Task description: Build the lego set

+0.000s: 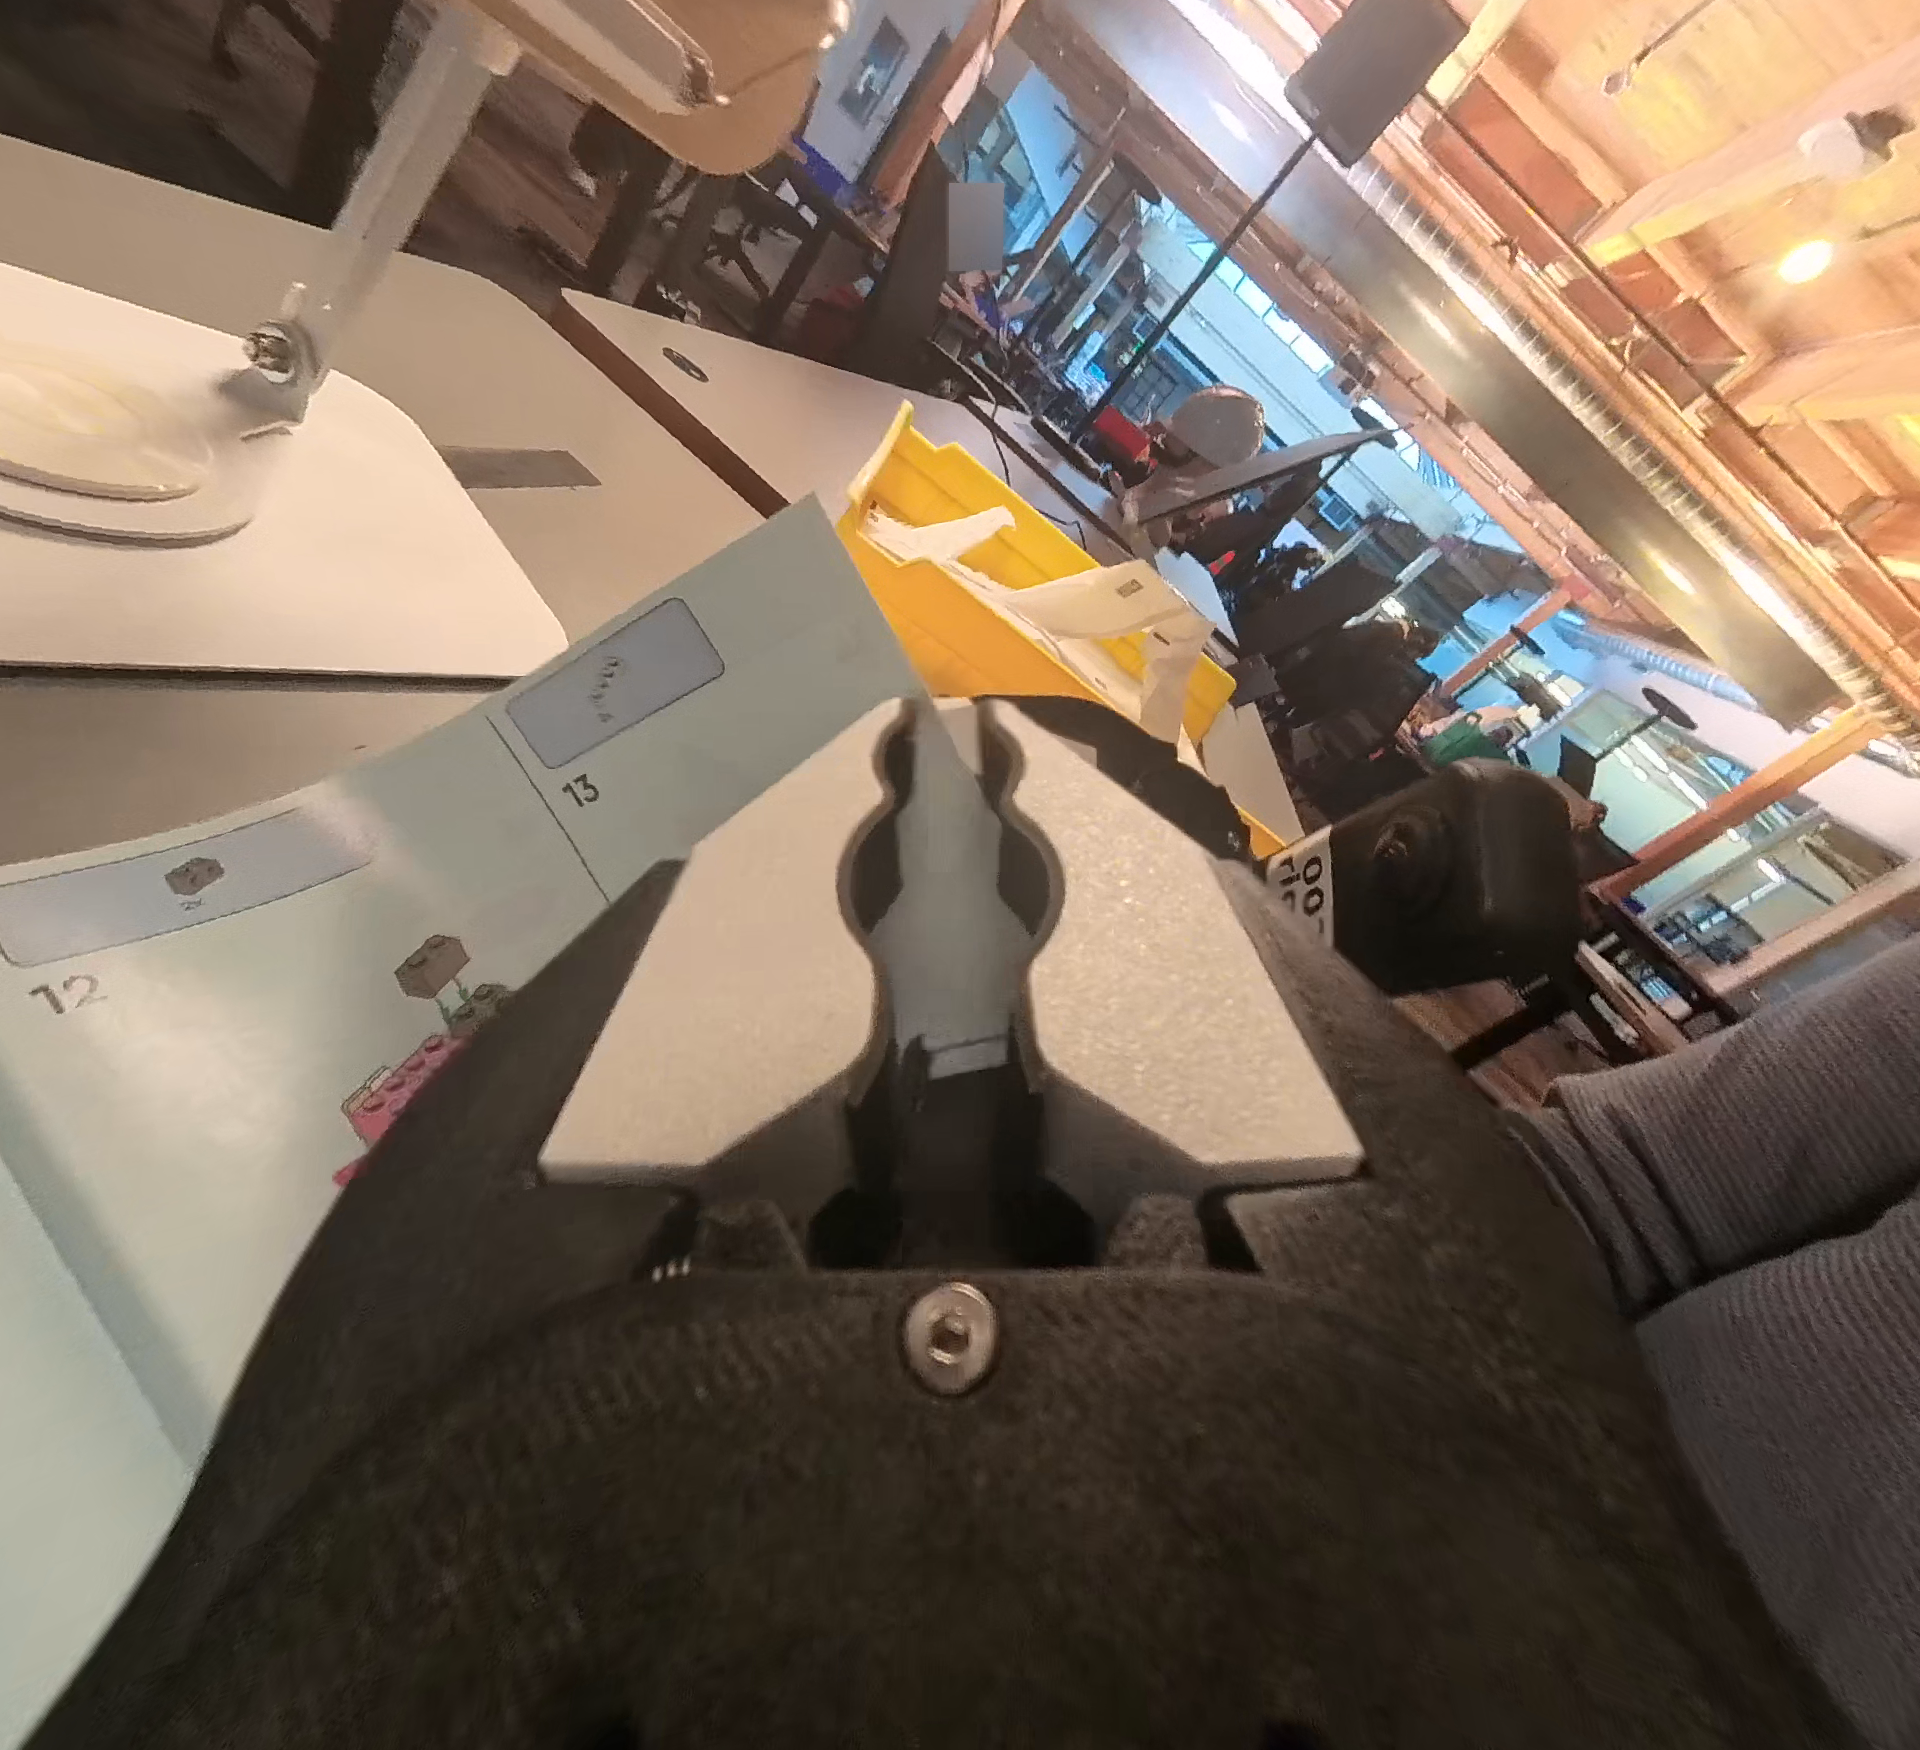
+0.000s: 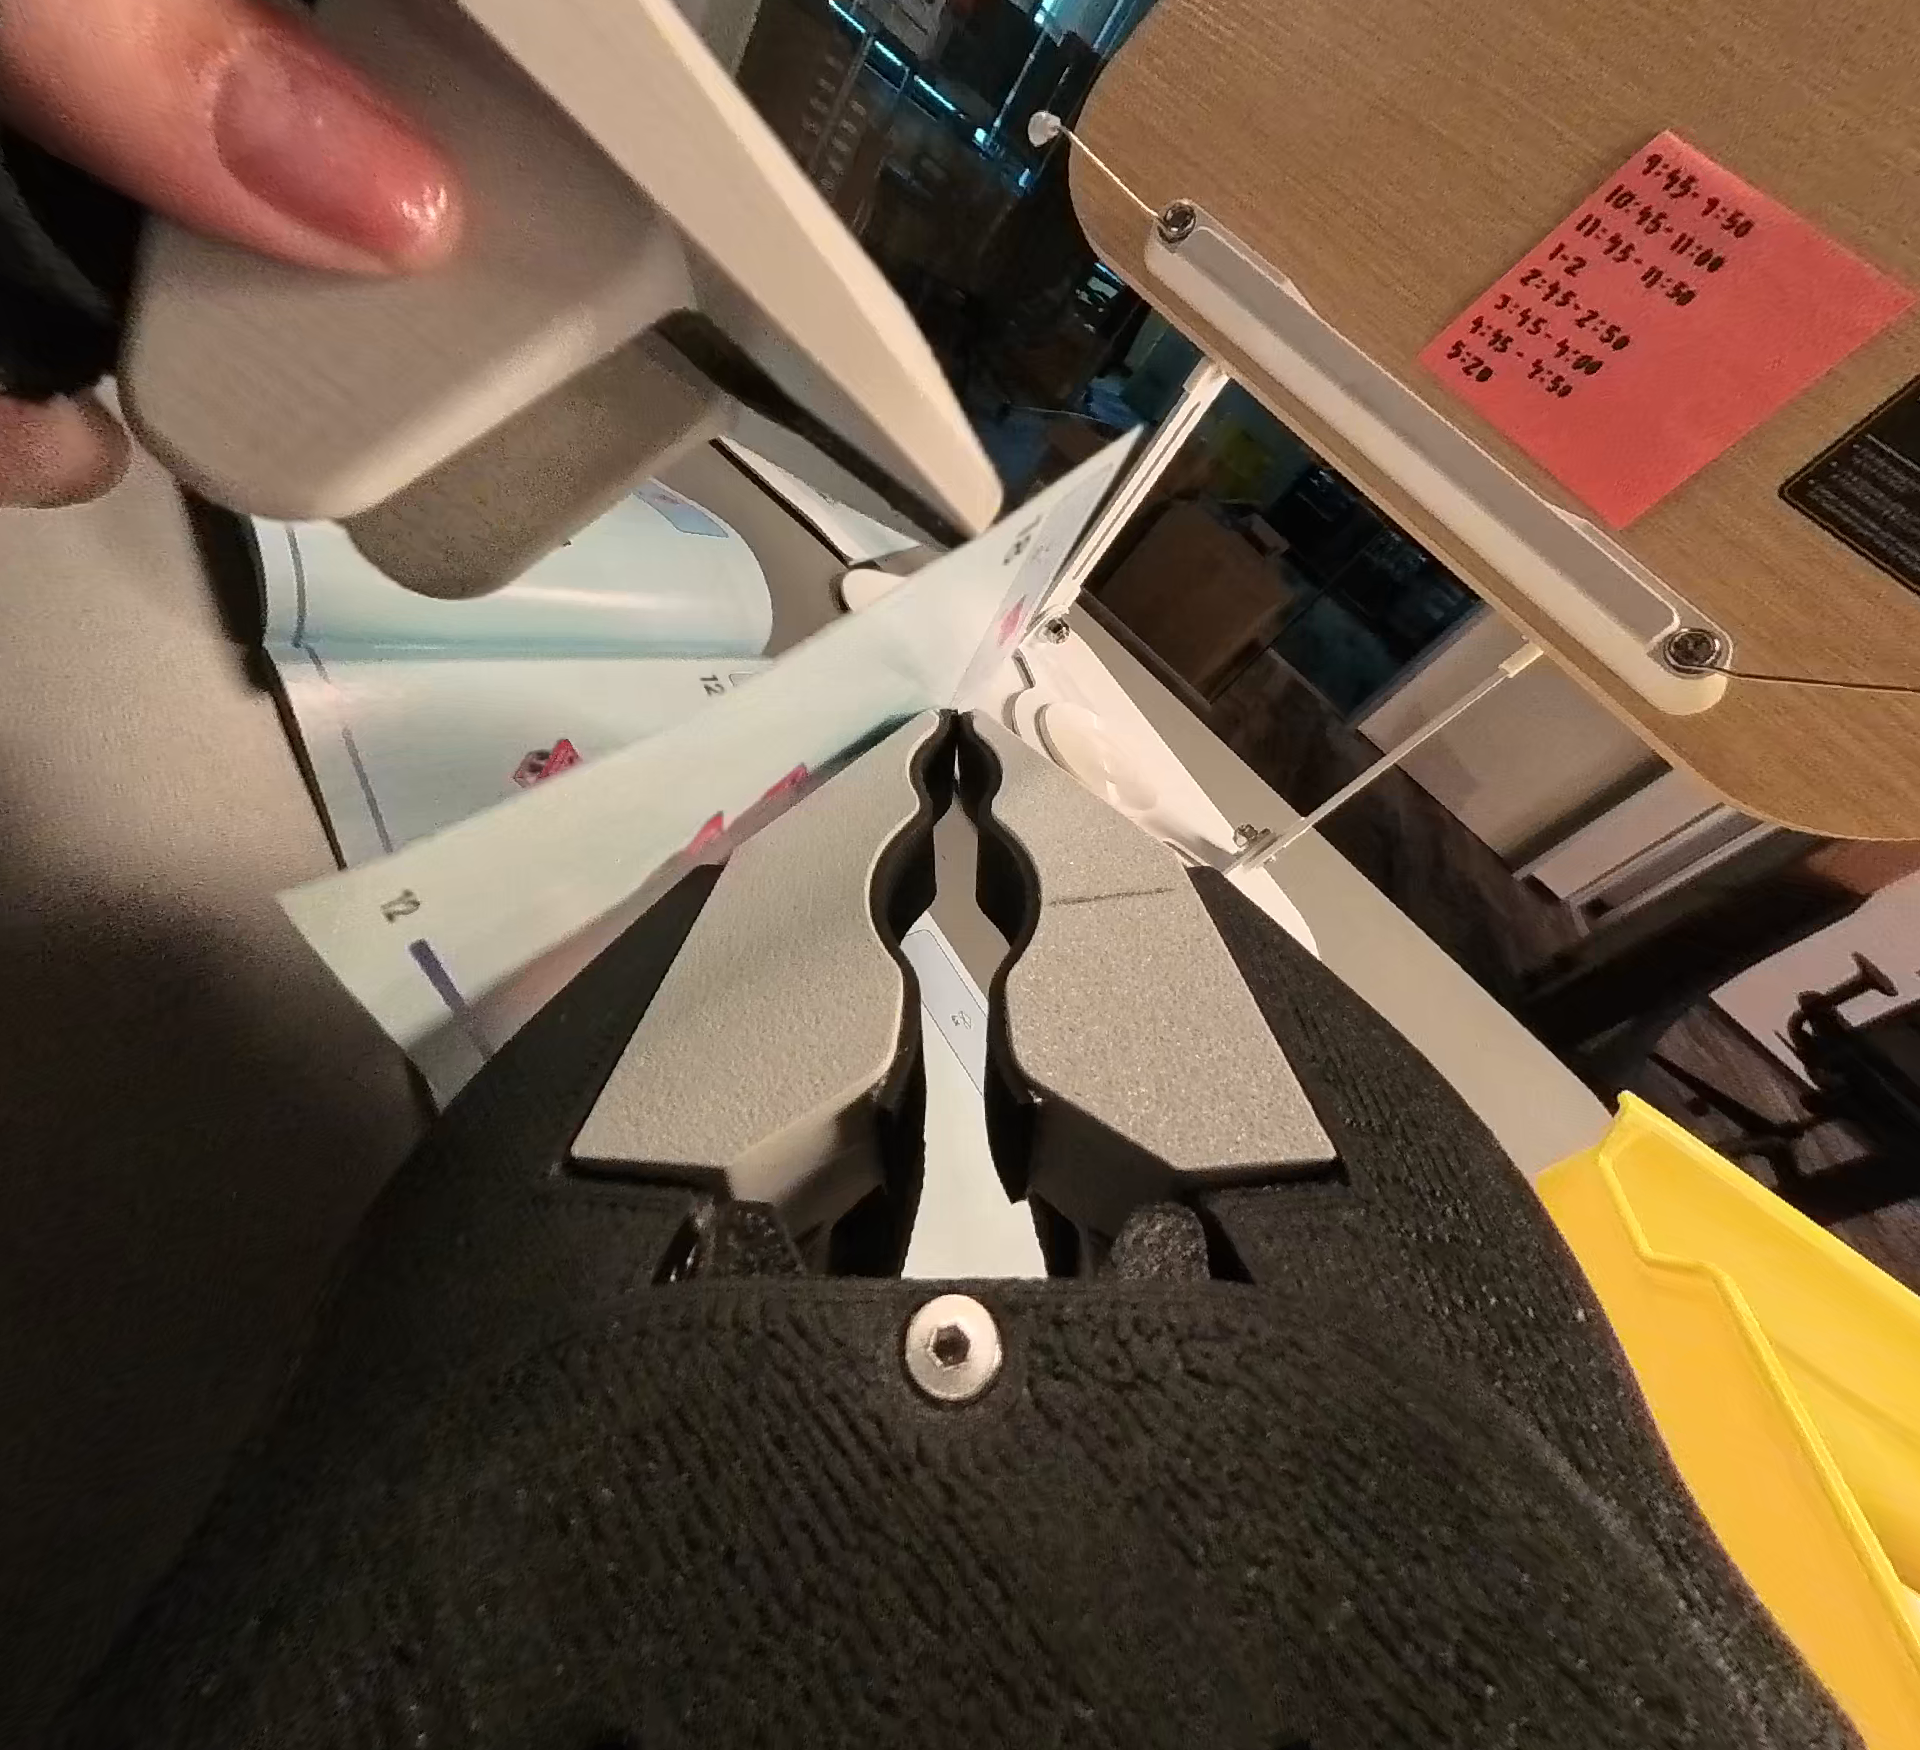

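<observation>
An open pale blue instruction booklet [image 1: 312, 973] with building-step pictures lies in front of me. One page [image 1: 727, 661] is lifted, and its corner runs between the fingers of my left gripper [image 1: 951, 713]. A gap shows beside the paper, so the pads do not press on it. My right gripper [image 2: 954, 715] is shut on the edge of the same lifted page [image 2: 623, 817], which shows through the slot behind its tips. The left gripper's cream finger [image 2: 748, 246], with a person's finger on its grey body, is at the upper left of the right wrist view.
A yellow bin [image 1: 966, 620] with white paper strips stands behind the booklet and also shows in the right wrist view [image 2: 1766, 1337]. A white stand base [image 1: 208, 505] is at the left. A wooden panel with a pink note [image 2: 1652, 329] hangs above. A grey sleeve [image 1: 1766, 1233] is at the right.
</observation>
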Available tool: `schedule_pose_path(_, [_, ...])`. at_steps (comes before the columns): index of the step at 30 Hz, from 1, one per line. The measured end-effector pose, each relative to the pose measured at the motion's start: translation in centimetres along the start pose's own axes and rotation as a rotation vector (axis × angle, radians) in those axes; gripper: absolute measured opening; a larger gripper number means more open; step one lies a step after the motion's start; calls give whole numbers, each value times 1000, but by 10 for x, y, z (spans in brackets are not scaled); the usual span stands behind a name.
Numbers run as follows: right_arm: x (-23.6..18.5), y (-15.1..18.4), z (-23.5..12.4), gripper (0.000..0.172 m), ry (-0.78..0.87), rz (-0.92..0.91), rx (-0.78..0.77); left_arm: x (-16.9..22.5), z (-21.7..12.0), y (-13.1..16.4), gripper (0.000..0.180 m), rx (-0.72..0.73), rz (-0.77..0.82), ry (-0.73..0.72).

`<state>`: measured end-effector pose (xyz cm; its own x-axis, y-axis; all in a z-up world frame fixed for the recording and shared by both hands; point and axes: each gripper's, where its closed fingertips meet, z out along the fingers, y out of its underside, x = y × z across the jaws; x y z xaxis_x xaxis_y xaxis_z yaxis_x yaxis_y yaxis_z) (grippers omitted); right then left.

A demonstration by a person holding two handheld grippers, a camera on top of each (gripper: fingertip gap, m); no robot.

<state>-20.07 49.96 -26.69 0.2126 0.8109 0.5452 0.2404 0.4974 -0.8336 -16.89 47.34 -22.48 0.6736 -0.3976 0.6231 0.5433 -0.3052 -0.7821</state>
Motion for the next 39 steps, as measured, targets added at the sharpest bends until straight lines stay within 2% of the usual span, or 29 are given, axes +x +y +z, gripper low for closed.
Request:
schedule_pose_path(2, [0,0,0,0,0,1,0,-4,0,0,27,-6,-11,-29])
schedule_pose_path(4, [0,0,0,0,0,2,0,-6,0,1,29,-20,-10,-48])
schedule_pose_path(15, [0,0,0,0,0,-1,0,-6,2,4,1,-22,-26,-34])
schedule_pose_path(28, [1,-2,-1,0,-5,37,19,-4,0,1,0,33,-110,51])
schedule_pose_path(39, [23,1,-5,3,70,158,26,-13,-3,2,0,38,-111,11])
